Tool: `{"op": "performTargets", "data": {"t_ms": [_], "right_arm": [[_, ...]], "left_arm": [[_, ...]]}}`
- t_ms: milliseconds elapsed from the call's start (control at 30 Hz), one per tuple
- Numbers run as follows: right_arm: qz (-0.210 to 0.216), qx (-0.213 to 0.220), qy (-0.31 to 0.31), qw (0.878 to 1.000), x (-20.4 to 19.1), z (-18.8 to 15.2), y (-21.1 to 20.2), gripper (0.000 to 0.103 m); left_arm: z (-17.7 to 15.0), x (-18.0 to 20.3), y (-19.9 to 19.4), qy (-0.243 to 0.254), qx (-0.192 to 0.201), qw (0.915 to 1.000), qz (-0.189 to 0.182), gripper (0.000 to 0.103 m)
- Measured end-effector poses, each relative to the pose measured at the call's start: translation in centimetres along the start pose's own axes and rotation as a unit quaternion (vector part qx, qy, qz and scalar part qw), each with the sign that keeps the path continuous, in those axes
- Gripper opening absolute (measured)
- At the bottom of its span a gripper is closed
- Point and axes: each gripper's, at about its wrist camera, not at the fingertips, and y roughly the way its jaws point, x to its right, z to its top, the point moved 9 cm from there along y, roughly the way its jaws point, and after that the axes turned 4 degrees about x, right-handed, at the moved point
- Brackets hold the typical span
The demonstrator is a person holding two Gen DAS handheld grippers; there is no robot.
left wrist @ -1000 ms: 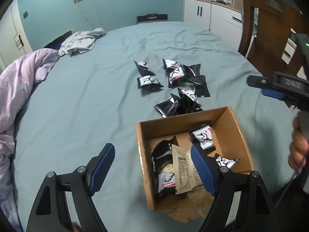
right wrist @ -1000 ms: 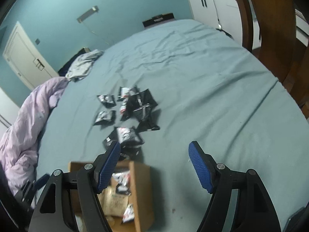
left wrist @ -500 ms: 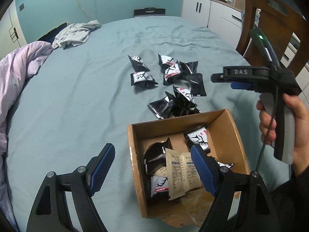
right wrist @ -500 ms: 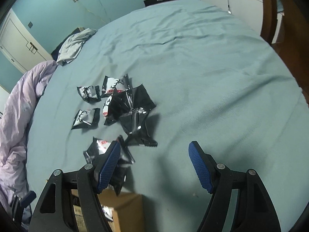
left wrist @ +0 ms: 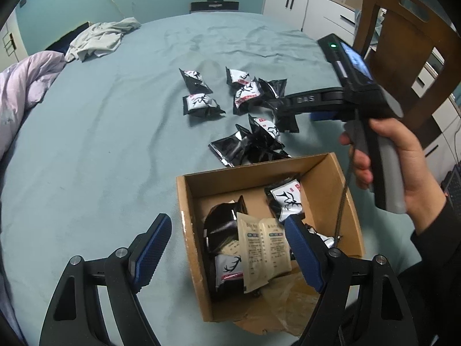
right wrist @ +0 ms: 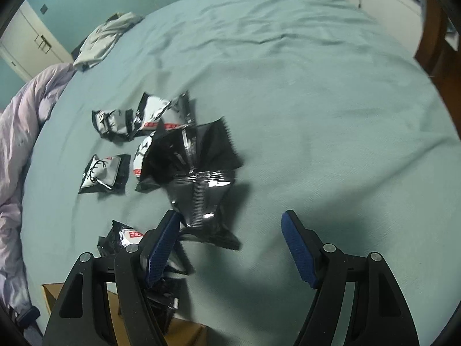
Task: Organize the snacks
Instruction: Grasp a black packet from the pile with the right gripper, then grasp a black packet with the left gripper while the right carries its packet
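Glossy black foil snack packets (right wrist: 198, 173) lie on the bed's matt teal cloth (left wrist: 86, 150); the box (left wrist: 331, 173) is plain brown cardboard.

Dim, cool room light, heavy fisheye bending with black corners, motion blur in the right wrist view, glare on foil packets (right wrist: 201, 190).

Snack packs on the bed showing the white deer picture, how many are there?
5: far-left pack, pack below it, far-middle pack, pack beside that, near pack by the box. Black packs may hide more.
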Motion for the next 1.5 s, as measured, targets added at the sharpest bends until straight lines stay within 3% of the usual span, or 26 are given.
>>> {"op": "performTargets", "data": {"t_ms": [100, 167, 200, 300, 467, 633, 800, 867, 1033, 1200, 1333, 1500], "right_arm": [[-0.003, -0.006, -0.007, 1.0, -0.5, 0.0, 0.9, 0.071], [-0.017, -0.005, -0.027, 0.999, -0.8, 0.0, 1.5, 0.053], [-0.023, -0.001, -0.037, 0.999, -1.0, -0.1, 1.5, 0.035], [-0.028, 0.01, -0.041, 0.999, -1.3, -0.4, 0.6, 0.03], [-0.003, 0.048, 0.002, 0.999, -1.1, -1.0, -4.9, 0.03], [0.031, 0.078, 0.03, 0.996, -1.0, -4.3, -11.9, 0.03], [0.045, 0.122, 0.045, 0.991, 0.5, -9.5, -17.2, 0.03], [0.051, 0.126, 0.06, 0.989, 1.4, -11.1, -18.0, 0.03], [0.119, 0.103, 0.124, 0.98, 2.5, -16.0, -18.2, 0.03], [0.133, 0.104, 0.126, 0.978, 2.8, -14.0, -16.8, 0.03], [0.13, 0.087, 0.126, 0.98, 3.1, -13.7, -15.3, 0.03], [0.125, 0.088, 0.119, 0.981, 2.6, -13.4, -15.0, 0.03]], "left_arm": [[-0.1, 0.1, 0.2, 0.001, -0.002, 1.0, -0.001, 0.082], [-0.1, 0.1, 0.2, 0.004, 0.0, 1.0, 0.001, 0.082], [0.0, 0.1, 0.2, 0.005, 0.003, 1.0, 0.004, 0.082], [-0.1, 0.1, 0.2, -0.005, 0.002, 1.0, -0.004, 0.082], [-0.4, -0.5, -0.1, -0.021, 0.01, 0.9997, -0.001, 0.082], [0.3, -0.1, 0.3, -0.034, -0.008, 0.9992, -0.018, 0.082], [3.7, 0.4, 1.7, -0.043, -0.018, 0.9986, -0.026, 0.086], [5.4, 0.6, 3.0, -0.047, -0.028, 0.9981, -0.027, 0.09], [7.7, 1.5, 7.9, -0.014, -0.071, 0.9974, 0.004, 0.09], [7.0, 2.6, 12.5, 0.014, -0.13, 0.9913, 0.012, 0.09], [5.7, 2.9, 15.0, -0.015, -0.174, 0.9846, -0.004, 0.09], [5.2, 2.9, 16.4, -0.044, -0.179, 0.9828, -0.015, 0.086]]}}
